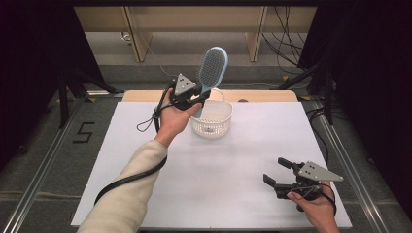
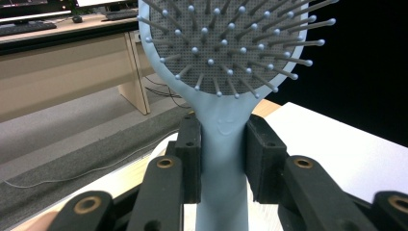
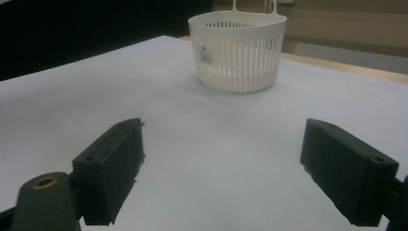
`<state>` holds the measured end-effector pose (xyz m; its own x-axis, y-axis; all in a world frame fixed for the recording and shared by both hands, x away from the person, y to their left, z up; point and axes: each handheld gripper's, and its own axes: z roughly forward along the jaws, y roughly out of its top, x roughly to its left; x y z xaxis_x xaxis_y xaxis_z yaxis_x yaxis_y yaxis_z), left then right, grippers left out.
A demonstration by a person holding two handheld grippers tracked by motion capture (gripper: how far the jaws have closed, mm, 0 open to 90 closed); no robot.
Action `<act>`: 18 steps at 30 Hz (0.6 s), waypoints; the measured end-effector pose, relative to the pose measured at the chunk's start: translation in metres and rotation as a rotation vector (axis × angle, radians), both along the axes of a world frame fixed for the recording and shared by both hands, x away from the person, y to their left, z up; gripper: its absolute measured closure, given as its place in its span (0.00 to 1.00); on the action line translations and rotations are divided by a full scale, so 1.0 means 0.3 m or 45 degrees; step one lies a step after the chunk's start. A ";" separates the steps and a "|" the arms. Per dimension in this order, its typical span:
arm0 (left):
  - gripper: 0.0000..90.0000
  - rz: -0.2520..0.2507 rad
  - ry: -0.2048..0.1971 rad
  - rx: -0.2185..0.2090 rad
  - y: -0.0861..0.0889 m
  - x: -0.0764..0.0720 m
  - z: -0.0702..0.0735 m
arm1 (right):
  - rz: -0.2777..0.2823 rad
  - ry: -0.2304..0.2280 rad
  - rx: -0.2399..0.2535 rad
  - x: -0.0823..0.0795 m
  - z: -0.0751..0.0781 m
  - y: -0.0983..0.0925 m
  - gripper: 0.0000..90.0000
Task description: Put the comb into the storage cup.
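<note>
Your left gripper [image 1: 194,97] pinches the hairbrush [image 1: 212,68] by its handle, head up, directly above the basket [image 1: 212,119]; your right gripper [image 1: 282,175] rests spread wide.

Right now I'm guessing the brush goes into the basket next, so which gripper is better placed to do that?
Left. The left gripper is shut on the hairbrush handle, right beside the white basket. The right gripper is open and empty, near the table's front edge.

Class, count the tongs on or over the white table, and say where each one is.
2. The left tongs are raised at the far side beside the white basket, clamping a blue hairbrush. The right tongs sit open at the near right corner.
</note>
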<state>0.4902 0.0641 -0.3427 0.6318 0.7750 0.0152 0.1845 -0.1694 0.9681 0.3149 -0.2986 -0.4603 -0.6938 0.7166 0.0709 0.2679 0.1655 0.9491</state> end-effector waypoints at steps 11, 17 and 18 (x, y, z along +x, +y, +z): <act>0.78 -0.001 -0.001 -0.002 -0.005 0.007 0.002 | 0.002 0.002 0.001 0.000 0.000 0.000 0.18; 0.78 0.002 -0.002 0.003 -0.008 0.016 0.006 | 0.000 0.003 0.003 0.000 0.000 0.000 0.18; 0.78 0.002 -0.003 0.003 -0.008 0.017 0.006 | 0.000 0.004 0.003 0.000 0.000 0.000 0.18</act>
<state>0.4952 0.0616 -0.3409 0.6306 0.7759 0.0189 0.1822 -0.1717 0.9681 0.3149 -0.2986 -0.4604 -0.6939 0.7162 0.0747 0.2708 0.1634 0.9487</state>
